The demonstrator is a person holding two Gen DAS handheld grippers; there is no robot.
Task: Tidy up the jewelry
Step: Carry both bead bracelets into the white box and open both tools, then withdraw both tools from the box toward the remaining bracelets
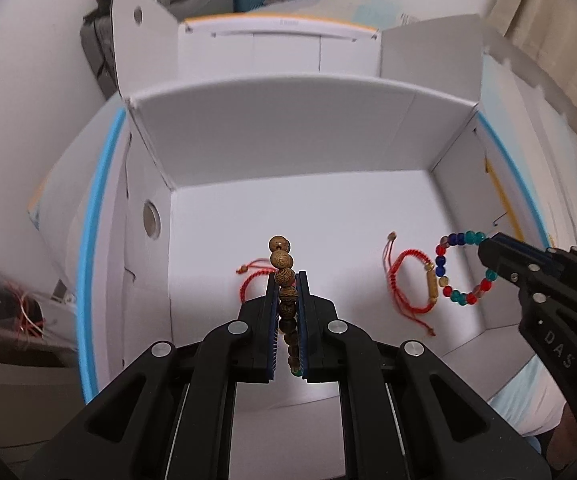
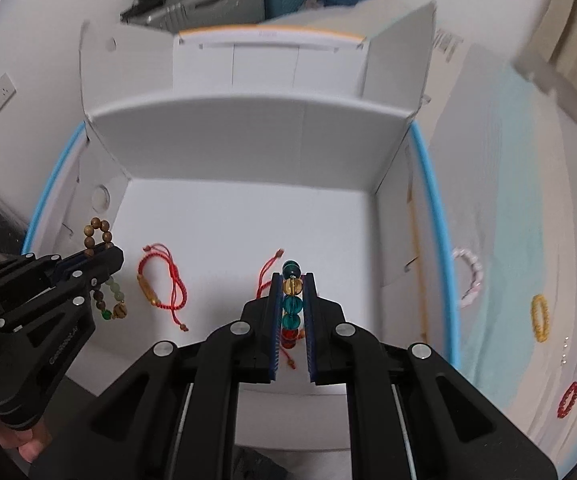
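Box: we see a white cardboard box [image 1: 288, 220] with its flaps up; its floor is mostly bare.
Already in box: two red cord bracelets lie on the floor, one at [image 2: 160, 284], the other partly hidden behind our right gripper [image 2: 292, 280].
Left gripper [image 1: 287, 280]: jaws clamped on a wooden bead bracelet [image 1: 282, 258], held over the box floor, not yet set down.
Right gripper: jaws clamped on a coloured glass bead bracelet [image 2: 291, 292], also hanging above the floor.
Left outside: a pale pink bracelet [image 2: 470, 280], a yellow one [image 2: 540, 318] and a red one [image 2: 568, 400] lie on the light blue surface [image 2: 508, 240] right of the box.
Progress: we judge roughly midway; two stowed, two in hand, at least three to fetch.
Next: lower and release both, we reckon.
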